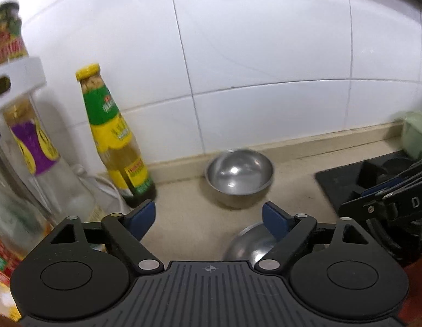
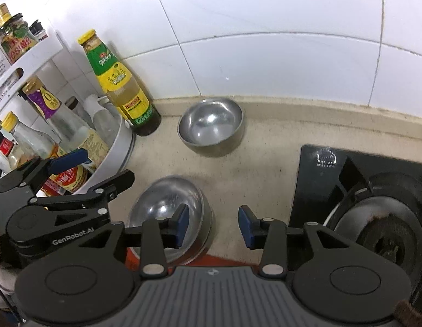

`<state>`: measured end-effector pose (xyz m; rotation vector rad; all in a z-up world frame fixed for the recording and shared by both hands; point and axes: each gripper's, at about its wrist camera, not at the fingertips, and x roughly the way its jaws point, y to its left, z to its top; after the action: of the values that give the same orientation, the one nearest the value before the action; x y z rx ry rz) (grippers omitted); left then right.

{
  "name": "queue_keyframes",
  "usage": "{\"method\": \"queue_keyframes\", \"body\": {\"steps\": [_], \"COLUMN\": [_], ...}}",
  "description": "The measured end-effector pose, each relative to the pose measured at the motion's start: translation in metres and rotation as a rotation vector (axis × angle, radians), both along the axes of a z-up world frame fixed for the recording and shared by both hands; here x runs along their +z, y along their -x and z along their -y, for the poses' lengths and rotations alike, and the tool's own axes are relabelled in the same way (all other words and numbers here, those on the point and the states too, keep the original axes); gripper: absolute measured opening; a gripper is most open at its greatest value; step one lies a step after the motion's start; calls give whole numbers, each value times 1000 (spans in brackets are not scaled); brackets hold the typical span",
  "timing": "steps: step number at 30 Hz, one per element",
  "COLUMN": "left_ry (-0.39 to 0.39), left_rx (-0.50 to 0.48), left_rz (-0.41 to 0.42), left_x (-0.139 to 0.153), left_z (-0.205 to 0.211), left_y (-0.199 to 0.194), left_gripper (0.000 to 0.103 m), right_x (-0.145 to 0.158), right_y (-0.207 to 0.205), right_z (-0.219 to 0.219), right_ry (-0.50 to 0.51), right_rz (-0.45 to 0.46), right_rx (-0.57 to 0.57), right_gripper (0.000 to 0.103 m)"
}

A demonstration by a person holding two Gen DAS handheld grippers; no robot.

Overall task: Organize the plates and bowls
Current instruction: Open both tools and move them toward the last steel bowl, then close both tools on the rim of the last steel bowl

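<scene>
Two round stainless-steel bowls stand on the beige stone countertop (image 2: 265, 141). The far steel bowl (image 2: 211, 124) sits upright close to the low ledge under the white tiled wall (image 2: 265, 41), its hollow facing up. The near steel bowl (image 2: 170, 212) sits closer to the counter's front edge, apart from the far bowl; in the left wrist view it shows only partly (image 1: 251, 242), behind the gripper's right finger.

The right gripper (image 2: 213, 226) has its blue-padded fingers spread wide. Its left finger overlaps the near bowl in the picture; contact cannot be determined. Nothing lies between the pads.

The left gripper (image 1: 209, 218) is likewise spread apart and holds nothing. It is aimed toward the far bowl (image 1: 239, 174).

A tall glass sauce bottle with a yellow cap and green-and-yellow label (image 2: 119, 81) stands upright near the wall, just left of the far bowl. A white tiered condiment rack (image 2: 112, 147) filled with bottles occupies the left side. A black gas hob (image 2: 360, 204) lies to the right.
</scene>
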<state>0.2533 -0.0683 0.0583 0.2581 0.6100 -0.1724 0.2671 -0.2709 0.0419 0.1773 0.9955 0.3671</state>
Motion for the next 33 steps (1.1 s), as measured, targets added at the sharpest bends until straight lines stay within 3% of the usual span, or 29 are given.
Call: {"method": "queue_keyframes", "body": {"steps": [3,7,14,21,33], "left_ry": [-62,-85,-1,50,8], "left_rx": [8,25,67,127,138], "left_rz": [44,28,-132,-222,-260], "left_x": [-2,-6,-13,-19,-55], "left_z": [8,13,3,-2,18], "left_y": [-3,-14,-60,-110,-152], "left_gripper": [93,93,93,93,93], "right_x": [3,3,-10,-26,-65], "right_y": [-7,-22,-61,-105,-154], "right_z": [0,-1,-5,-10,-17], "right_ry": [17,34,48,68,79], "right_rz": [32,62,52,31,-35], "right_rx": [11,27,36,26,19], "right_gripper": [37,38,39,39,39]}}
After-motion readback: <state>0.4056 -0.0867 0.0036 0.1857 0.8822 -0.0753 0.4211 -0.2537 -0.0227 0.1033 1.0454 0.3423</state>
